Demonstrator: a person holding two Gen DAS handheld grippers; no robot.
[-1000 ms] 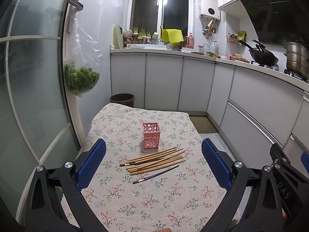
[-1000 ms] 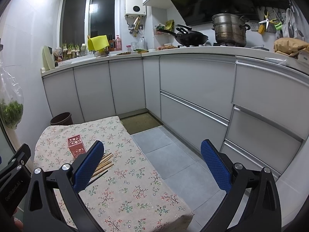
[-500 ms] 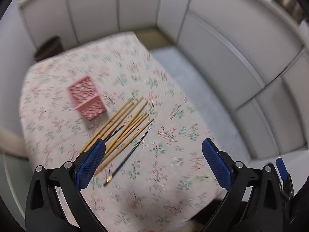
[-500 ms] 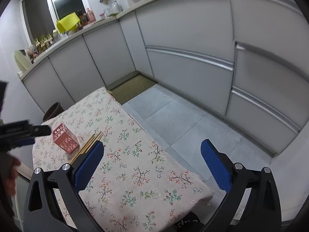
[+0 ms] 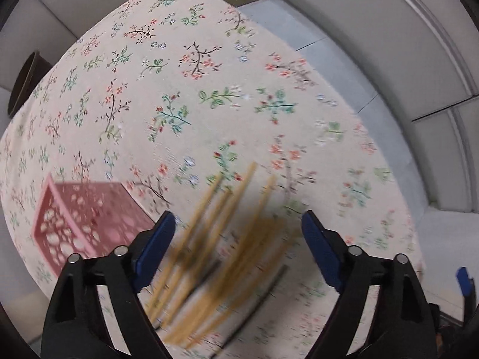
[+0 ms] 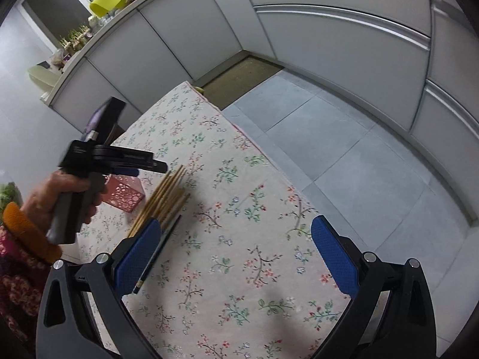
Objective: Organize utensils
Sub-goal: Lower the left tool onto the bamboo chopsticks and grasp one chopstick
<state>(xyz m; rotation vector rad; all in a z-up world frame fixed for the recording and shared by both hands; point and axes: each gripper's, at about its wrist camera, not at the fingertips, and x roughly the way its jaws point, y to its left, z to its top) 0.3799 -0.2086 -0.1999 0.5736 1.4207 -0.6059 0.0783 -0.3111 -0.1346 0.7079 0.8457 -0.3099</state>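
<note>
Several wooden chopsticks (image 5: 227, 245) lie in a loose bundle on the floral tablecloth (image 5: 185, 89), blurred by motion, with a dark chopstick (image 5: 263, 287) beside them. A pink perforated holder (image 5: 83, 224) stands just left of them. My left gripper (image 5: 238, 242) is open and empty, hovering low over the bundle. In the right wrist view the chopsticks (image 6: 163, 202), a dark chopstick (image 6: 155, 254) and the pink holder (image 6: 124, 194) show, with the left gripper (image 6: 149, 164) above them. My right gripper (image 6: 236, 257) is open and empty above the table's near right part.
A dark bin (image 5: 25, 80) stands on the floor beyond the table's left edge. Grey floor tiles (image 6: 344, 149) and white cabinets (image 6: 344, 39) run along the table's right side. The worktop (image 6: 98, 27) at the back holds bottles and a yellow item.
My left gripper has dropped and tilted down onto the chopsticks, which now fill its lower view. My right gripper has also tilted down towards the table. Both stay open.
</note>
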